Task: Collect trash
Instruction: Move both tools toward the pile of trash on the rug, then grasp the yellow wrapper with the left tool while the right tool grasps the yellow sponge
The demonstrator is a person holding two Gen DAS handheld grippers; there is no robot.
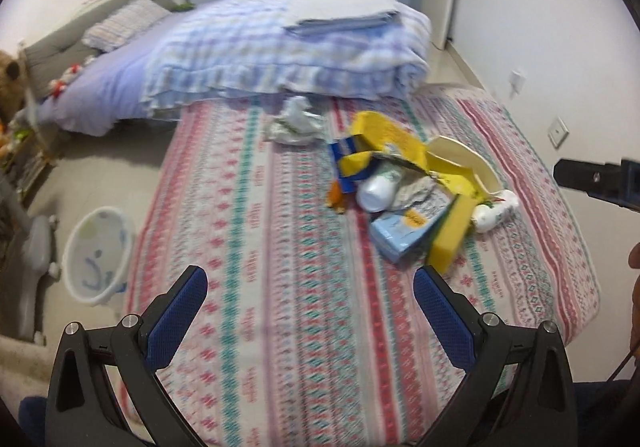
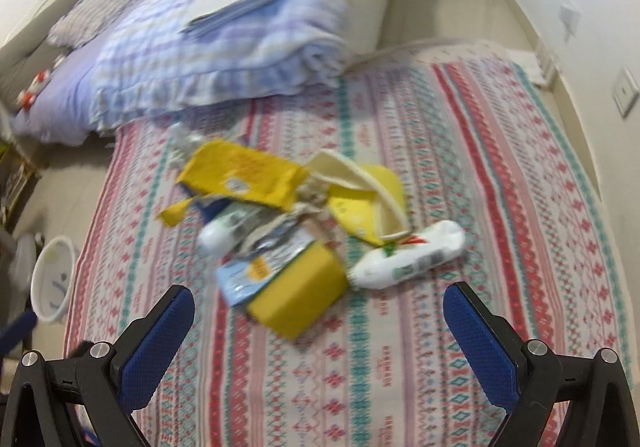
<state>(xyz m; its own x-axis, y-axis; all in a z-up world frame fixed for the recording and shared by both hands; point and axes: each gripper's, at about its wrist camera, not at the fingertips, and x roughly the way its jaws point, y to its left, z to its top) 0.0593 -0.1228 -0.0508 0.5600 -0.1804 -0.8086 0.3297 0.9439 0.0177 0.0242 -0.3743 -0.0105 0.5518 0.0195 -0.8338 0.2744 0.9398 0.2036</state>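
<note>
Hovering above the patterned bedspread point(image 1: 280, 287), the left tool point(image 1: 310, 287) points forward with its two blue-padded fingers point(image 1: 180, 315) spread wide apart and nothing between them. The right tool point(image 2: 318, 311) hangs likewise over the same bed, fingers parted and empty, aimed at the trash pile point(image 2: 304, 215) just ahead of it. In the left wrist view the right tool point(image 1: 592, 179) shows as a dark shape at the right edge, with part of a hand point(image 1: 634, 287) below it.

All the trash lies on the bedspread, mostly in one heap. Counted there: one yellow sponge block point(image 2: 296, 295) nearest the right tool, one light blue packet point(image 2: 244, 275) touching it, one white pouch with green and red print point(image 2: 408, 251) just beside the block, one small white bottle point(image 2: 218, 233) on its side, one torn yellow wrapper point(image 2: 244, 175) and one cream-coloured curved piece point(image 2: 360, 183). Other scraps in the heap are too blurred to tell. One crumpled white wad point(image 1: 294, 119) lies apart from the heap, nearer the folded quilt point(image 1: 288, 55).

One white basket point(image 1: 96, 255) stands on the floor beside the bed's left edge. The quilt, with a flat stack of folded cloth point(image 1: 340, 11) on top, sits beyond the trash. One striped pillow point(image 1: 124, 23) lies farther back. Nothing stands between either tool and the heap.
</note>
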